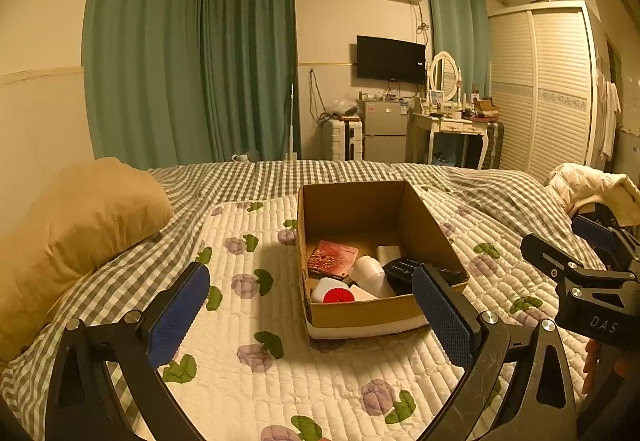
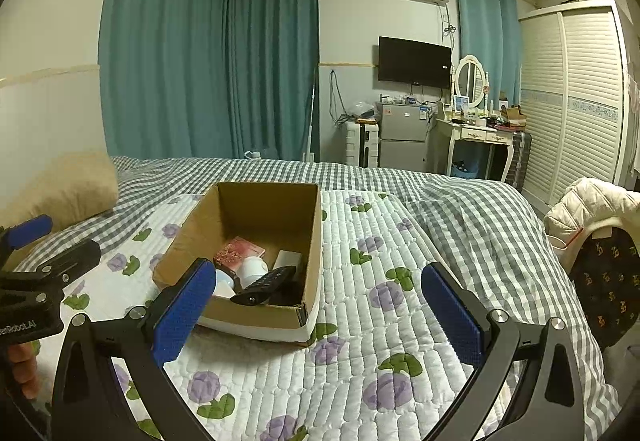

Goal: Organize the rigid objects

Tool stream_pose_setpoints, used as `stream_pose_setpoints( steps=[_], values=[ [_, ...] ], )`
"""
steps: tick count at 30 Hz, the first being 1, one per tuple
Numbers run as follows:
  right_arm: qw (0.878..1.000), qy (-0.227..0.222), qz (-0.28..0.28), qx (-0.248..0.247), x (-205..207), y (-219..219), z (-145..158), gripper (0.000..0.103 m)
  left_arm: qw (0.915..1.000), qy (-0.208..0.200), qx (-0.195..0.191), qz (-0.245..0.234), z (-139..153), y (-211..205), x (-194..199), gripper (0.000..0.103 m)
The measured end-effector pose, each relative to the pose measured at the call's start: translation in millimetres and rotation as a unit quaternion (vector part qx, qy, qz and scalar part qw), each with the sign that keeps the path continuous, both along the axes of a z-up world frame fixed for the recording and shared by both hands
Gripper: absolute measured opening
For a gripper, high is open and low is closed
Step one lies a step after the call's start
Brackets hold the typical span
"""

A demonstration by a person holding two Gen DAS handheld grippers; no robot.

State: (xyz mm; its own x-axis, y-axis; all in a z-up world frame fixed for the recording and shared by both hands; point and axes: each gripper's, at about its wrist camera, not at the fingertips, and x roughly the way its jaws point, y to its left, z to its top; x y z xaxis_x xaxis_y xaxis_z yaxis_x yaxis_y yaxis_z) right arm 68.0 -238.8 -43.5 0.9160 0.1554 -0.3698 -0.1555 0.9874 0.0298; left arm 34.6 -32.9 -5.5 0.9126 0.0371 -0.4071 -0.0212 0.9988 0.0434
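Right now both my jaws stand wide and hold nothing: the left gripper (image 1: 310, 311) hangs over the quilted flower mat (image 1: 248, 321) on the bed (image 2: 460, 201), and the right gripper (image 2: 316, 311) hovers just beside it, a little nearer the bed's right edge. The cardboard box (image 1: 352, 315) sits on the mat near the middle of the bed, open at the top, and the rigid things already lie inside it: a red patterned booklet (image 1: 333, 257) toward the back, a white cup (image 1: 370, 273) on its side, a black remote (image 2: 265, 285) leaning on the near wall, and a white piece with a red round part (image 1: 334, 293) in the near left corner. I see no loose item on the mat outside the box, so I judge the sorting is mostly done, or the next piece is out of view. If I reach in again, I should come down from above between the walls, because the box is tall and its near rim would catch a low approach. The remote overlaps the cup, so I would take it by its long sides first and keep the other gripper ready to steady the box, since the soft bedding may let it tip.
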Motion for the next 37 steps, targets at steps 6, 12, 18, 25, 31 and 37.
stream_pose_setpoints(
  steps=[6,12,18,25,31,37],
  values=[
    [1.000,0.001,-0.001,0.000,0.2,-0.3,-0.1,0.103,1.0000,0.000,0.004,0.004,1.7,0.4,0.6,0.103],
    [1.000,0.002,-0.002,-0.001,0.1,-1.4,-0.5,0.103,1.0000,0.003,-0.001,0.005,2.2,1.4,1.8,0.103],
    [1.000,0.002,-0.001,0.000,0.5,-2.0,-0.2,0.103,1.0000,0.003,0.001,0.002,3.0,1.1,1.6,0.103],
    [1.000,0.002,-0.001,0.001,0.5,-3.3,-0.7,0.103,0.9999,0.004,0.009,-0.003,2.5,-1.0,1.7,0.103],
    [1.000,0.006,-0.002,0.003,1.2,-3.8,-1.9,0.103,1.0000,0.007,0.007,-0.001,1.1,-0.4,1.5,0.103],
    [1.000,0.007,-0.004,0.004,1.2,-2.7,-1.9,0.103,0.9999,0.016,-0.001,0.004,-1.8,2.8,2.4,0.103]
  ],
)
